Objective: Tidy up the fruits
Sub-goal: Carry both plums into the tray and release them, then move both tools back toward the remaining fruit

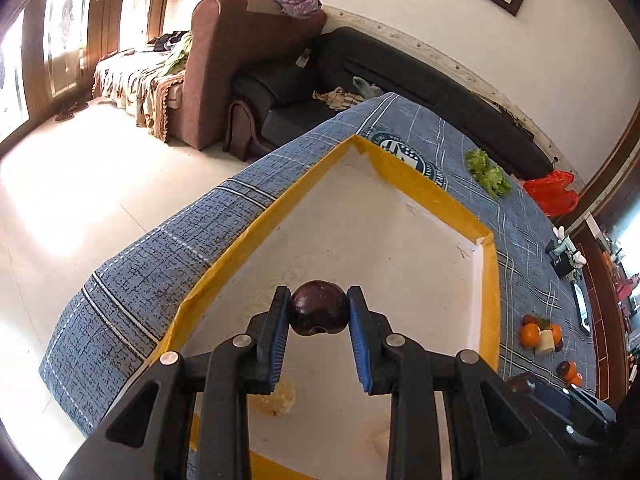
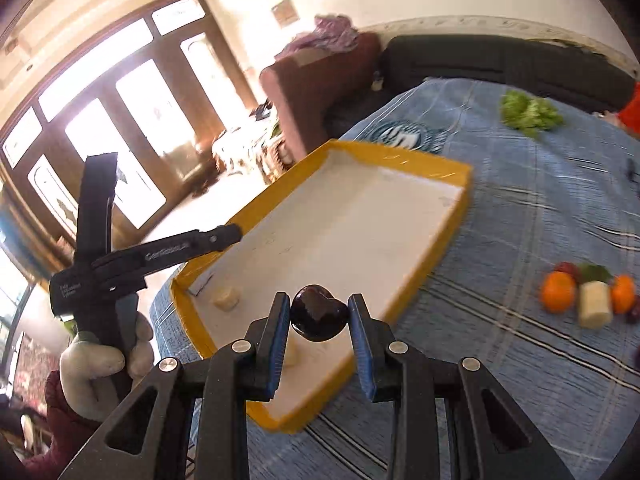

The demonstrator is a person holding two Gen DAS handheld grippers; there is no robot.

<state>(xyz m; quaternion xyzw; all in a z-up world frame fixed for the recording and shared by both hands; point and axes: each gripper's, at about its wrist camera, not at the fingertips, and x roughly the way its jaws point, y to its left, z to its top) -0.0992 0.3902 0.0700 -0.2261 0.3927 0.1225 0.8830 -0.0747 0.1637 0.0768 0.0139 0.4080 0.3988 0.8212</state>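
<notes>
Gripped one dark plum (image 1: 319, 307) in left claw (image 1: 319, 312), another plum (image 2: 319, 312) in right claw (image 2: 319, 314), both above yellow-rimmed tray (image 1: 436, 196). Best lowered close to floor before release, apart.

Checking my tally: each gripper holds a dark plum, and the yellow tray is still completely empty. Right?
Not quite. Both grippers do hold a plum, but the tray isn't empty: the right wrist view shows a pale piece lying in it.
</notes>
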